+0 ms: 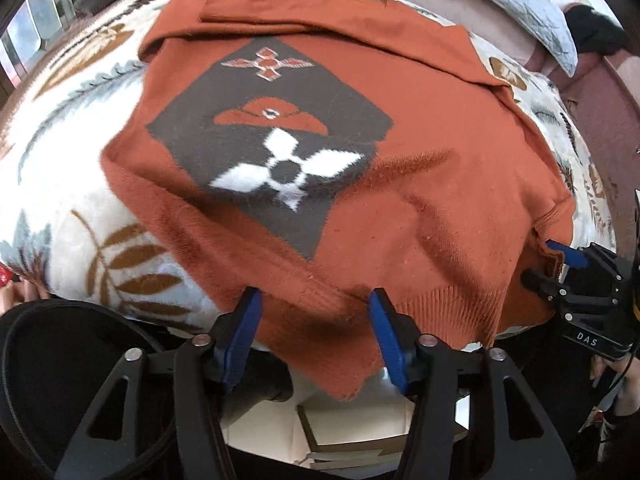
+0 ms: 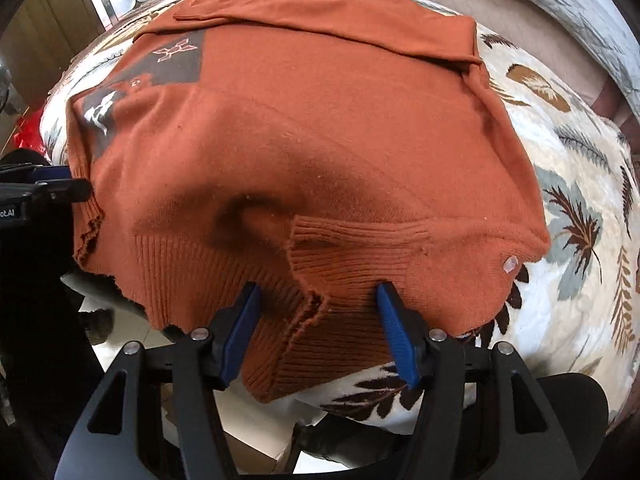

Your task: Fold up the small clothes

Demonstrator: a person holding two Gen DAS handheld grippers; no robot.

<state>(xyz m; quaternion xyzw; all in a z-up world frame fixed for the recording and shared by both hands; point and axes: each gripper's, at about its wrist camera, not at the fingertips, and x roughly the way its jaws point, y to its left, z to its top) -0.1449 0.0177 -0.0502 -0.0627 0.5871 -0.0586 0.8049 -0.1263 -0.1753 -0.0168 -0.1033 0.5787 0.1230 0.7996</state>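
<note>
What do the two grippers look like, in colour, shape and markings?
Both are alike. The left gripper has black angular arms with triangular cut-outs, silver round pivot pins, and blue pads on its two fingers. The right gripper looks the same; from the left wrist camera its black body carries white letters "DAS", with a thin cable beside it.

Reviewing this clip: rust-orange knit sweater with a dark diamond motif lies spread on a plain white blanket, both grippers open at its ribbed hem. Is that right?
Not quite. The blanket is not plain: it is cream with brown and grey leaf prints, clearest in the right wrist view. The rest holds: the rust-orange knit sweater with its dark diamond motif lies spread, and the left gripper and right gripper are open at its ribbed hem.
</note>
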